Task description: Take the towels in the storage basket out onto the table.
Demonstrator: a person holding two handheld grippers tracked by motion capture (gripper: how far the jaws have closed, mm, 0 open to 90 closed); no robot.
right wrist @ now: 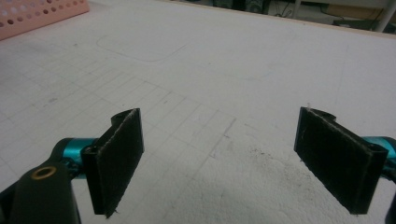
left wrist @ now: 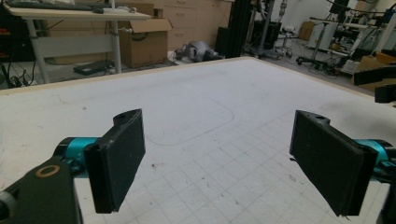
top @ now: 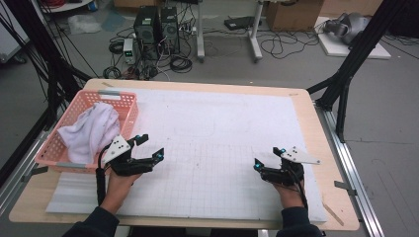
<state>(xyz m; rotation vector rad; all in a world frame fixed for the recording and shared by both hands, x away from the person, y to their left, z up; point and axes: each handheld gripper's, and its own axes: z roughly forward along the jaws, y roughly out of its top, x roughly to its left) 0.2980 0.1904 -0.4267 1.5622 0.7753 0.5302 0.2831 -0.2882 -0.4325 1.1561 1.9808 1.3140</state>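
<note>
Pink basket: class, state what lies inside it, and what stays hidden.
A crumpled white towel fills the pink basket, heaped above its rim. Anything underneath the towel is covered.

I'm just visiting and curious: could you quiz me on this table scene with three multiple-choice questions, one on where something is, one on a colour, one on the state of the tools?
1. Where does the white cloth lie?
A. in the basket
B. at the mat's middle
C. on the floor

2. What colour is the basket?
A. blue
B. pink
C. green

3. How do the left gripper and right gripper stand?
A. both open
B. both shut
C. one holds the cloth

Answers: 1 A, the cloth is heaped inside the basket; 2 B, its walls are pink; 3 A, each gripper view shows jaws wide apart, nothing between.
</note>
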